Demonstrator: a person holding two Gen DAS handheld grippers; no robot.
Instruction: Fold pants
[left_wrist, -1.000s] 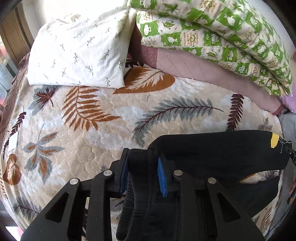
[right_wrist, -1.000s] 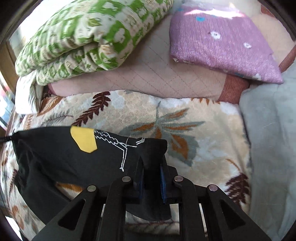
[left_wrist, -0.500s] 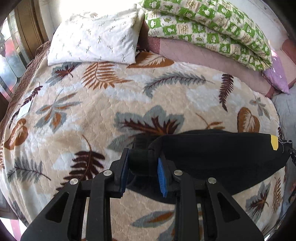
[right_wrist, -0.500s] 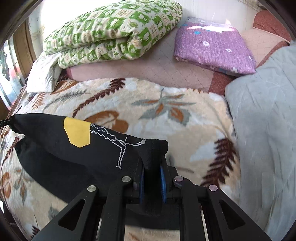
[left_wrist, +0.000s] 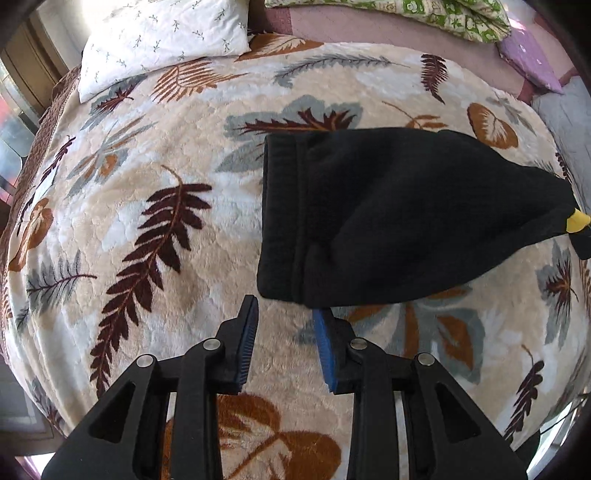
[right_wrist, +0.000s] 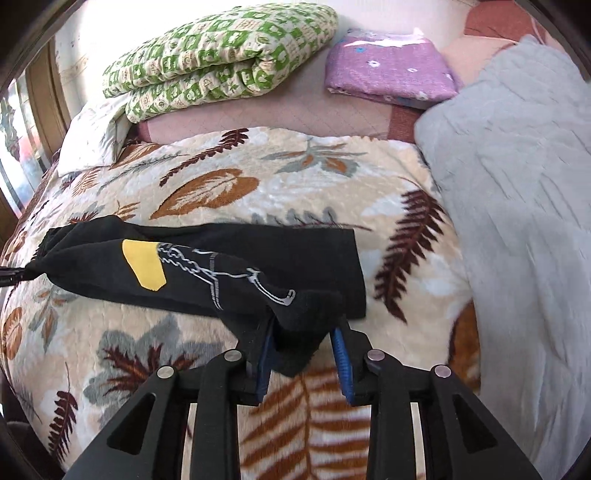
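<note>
Pants (left_wrist: 388, 214) just beyond left claw (left_wrist: 286, 343)

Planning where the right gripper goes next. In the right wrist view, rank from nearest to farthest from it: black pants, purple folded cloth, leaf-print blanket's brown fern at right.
1. Black pants: between the right gripper's opening fingers.
2. Brown fern: ahead, to the right.
3. Purple folded cloth: far end, upper right.

Both cameras sit on the grippers, looking steeply down along the fingers, close above the bed (left_wrist: 155, 229). The left view faces the headboard's left corner; the right view faces its right corner. Both share the pants (left_wrist: 388, 221) (right_wrist: 221, 269) and quilt (left_wrist: 443, 11) (right_wrist: 221, 62).
</note>
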